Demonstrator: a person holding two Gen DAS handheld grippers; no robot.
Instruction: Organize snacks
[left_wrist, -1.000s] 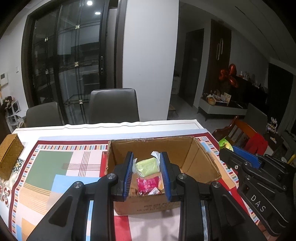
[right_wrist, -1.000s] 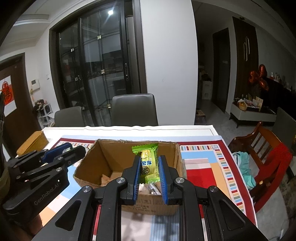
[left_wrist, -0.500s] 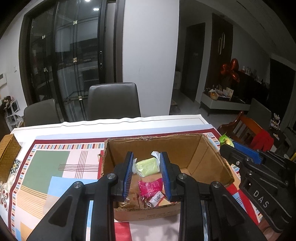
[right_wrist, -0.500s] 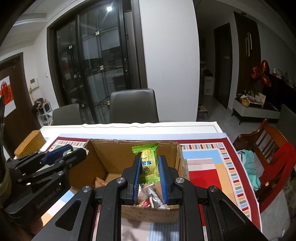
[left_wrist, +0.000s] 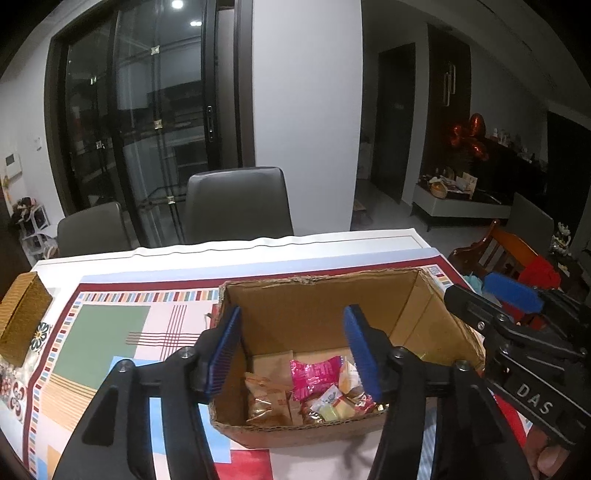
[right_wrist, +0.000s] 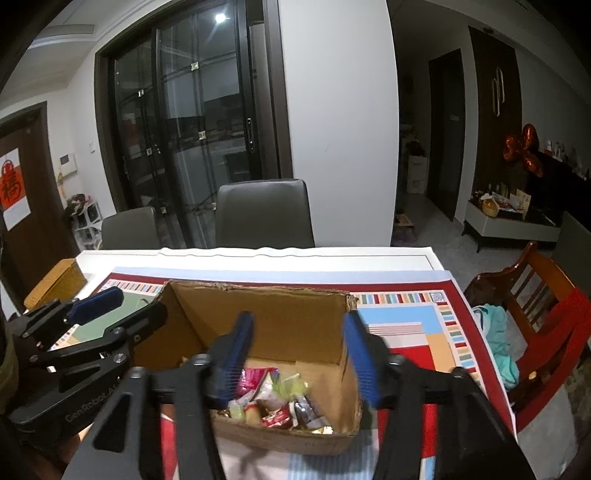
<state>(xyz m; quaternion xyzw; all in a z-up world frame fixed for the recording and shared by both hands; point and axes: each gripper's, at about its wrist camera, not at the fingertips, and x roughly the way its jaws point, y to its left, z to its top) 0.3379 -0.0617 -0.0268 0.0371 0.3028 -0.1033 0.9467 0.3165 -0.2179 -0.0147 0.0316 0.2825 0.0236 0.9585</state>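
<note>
Looking along the left gripper (left_wrist: 293, 345), its jaws are opening, nothing between them, above the cardboard box (left_wrist: 317, 306) at lower centre, snacks (left_wrist: 314, 384) heaped inside. From the right gripper (right_wrist: 297, 356), jaws likewise opening and empty, over the same box on the table (right_wrist: 399, 258).

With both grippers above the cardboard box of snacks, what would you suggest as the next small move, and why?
Probably lift both grippers back from the cardboard box to look for more snacks. The left gripper and right gripper are opening with nothing between their fingers, and wrapped snacks lie loose on the box floor, so both drops look finished.
</note>
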